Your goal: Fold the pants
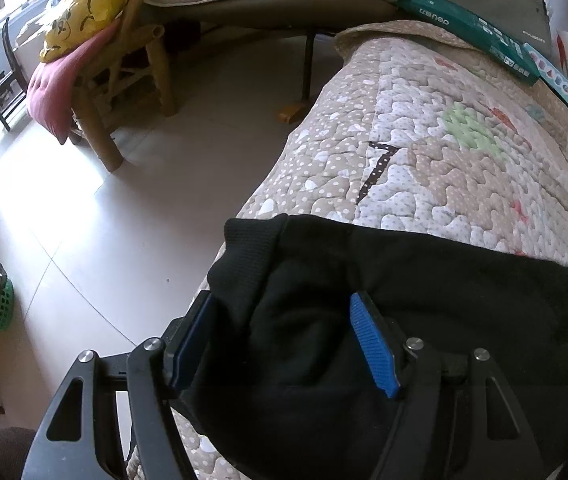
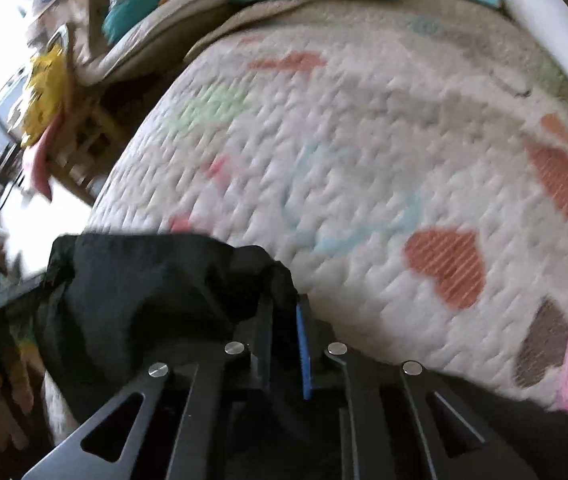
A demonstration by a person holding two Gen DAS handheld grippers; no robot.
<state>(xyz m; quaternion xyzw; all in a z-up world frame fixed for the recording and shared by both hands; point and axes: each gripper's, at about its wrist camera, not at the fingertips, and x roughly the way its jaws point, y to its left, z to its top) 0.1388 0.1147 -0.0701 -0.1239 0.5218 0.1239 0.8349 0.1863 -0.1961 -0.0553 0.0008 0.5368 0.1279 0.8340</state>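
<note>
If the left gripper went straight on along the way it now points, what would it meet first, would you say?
Most likely the black pants: the left gripper stands open with a bunched fold between its fingers, the quilt lying beyond. Whether the pads already touch the cloth is hard to tell.

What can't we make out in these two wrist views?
- Black pants: lower part runs off the left wrist view's bottom edge; the fold state is unclear.
- Left hand-held gripper: cloth bunches between its wide-set pads; whether they press it is unclear.
- Right hand-held gripper: nearly shut at the pants edge; blur hides any pinched cloth.
- Quilt: pattern smeared in the right wrist view.
</note>
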